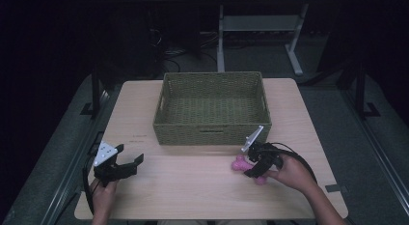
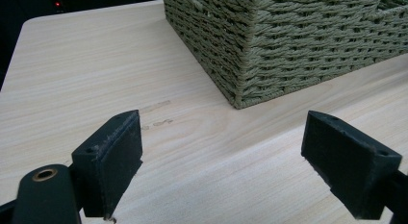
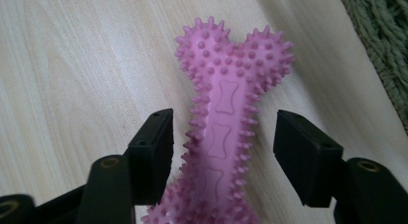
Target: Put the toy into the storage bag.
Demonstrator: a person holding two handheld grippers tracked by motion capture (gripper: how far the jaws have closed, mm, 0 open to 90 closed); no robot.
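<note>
Dark floor and grey table legs surround a pale wood table [image 1: 193, 186], and the room beyond is too dim to make out. A woven green basket [image 1: 212, 109] stands on the table ahead of both grippers; its inside looks bare from the high view, though its near wall hides the closest strip of its floor.

In the right gripper view the pink spiked bone [image 3: 226, 123] lies flat on the table between the jaws of the right gripper [image 3: 223, 156]. Its far knobbed end is clear ahead of the jaws, but its near end is cut off at the bottom edge. The jaws stand partly open, one on each side of the bone's shaft. The left one is close against the spikes, the right one a clear gap away, so nothing is gripped. In the high view the gripper and the person's right hand [image 1: 289, 174] cover most of the bone, leaving only pink bits at each end.

The left gripper [image 2: 223, 166] has its jaws spread wide over bare wood, holding nothing. A basket corner sits ahead of it, slightly to its right, well apart.
</note>
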